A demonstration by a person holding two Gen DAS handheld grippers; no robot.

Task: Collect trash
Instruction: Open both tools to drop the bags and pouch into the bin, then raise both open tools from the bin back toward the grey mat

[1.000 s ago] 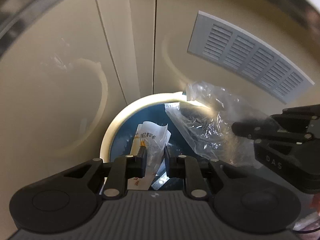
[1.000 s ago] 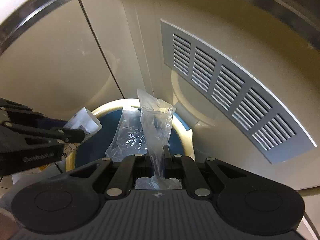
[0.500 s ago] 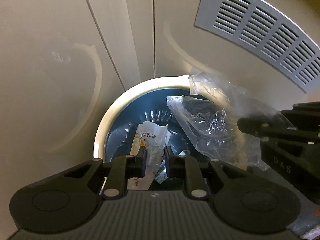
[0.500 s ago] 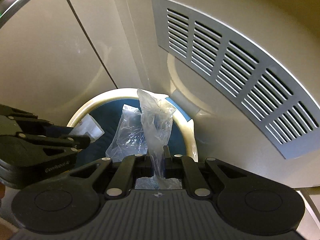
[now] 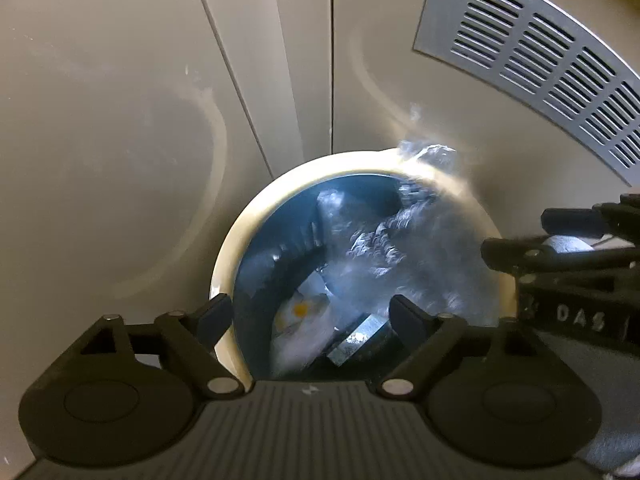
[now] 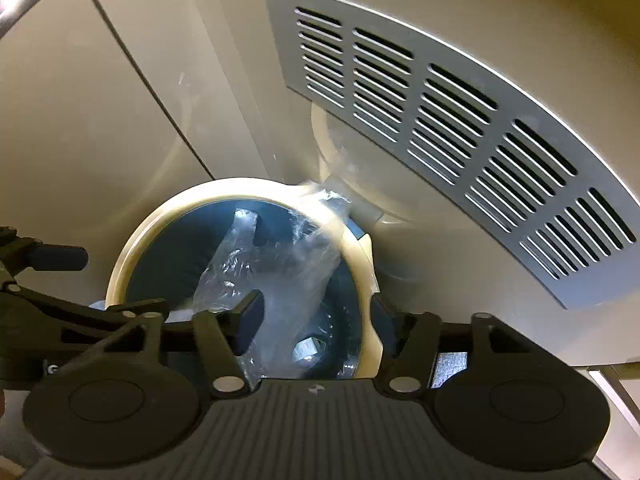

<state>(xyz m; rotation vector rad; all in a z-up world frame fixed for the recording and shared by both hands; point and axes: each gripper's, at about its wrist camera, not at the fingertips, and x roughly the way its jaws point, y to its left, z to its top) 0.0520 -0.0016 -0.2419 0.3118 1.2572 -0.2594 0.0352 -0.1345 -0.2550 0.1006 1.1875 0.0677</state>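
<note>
Tools both just opened over bin: left tool apart, wrapper dropped inside; right tool apart, clear bag loose between jaws.

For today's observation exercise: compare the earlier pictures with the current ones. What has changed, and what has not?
Both grippers have just opened. The left gripper dropped its paper wrapper into the bin; the right gripper released the clear plastic bag, now sagging over the rim. Bin and vent panel unchanged.

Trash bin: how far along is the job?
Done: the wrapper lies in the bin. In hand: both jaws have just been opening; the left gripper is empty, and the plastic bag slides off the right gripper, partly over the rim. Left: bag settling inside.
</note>
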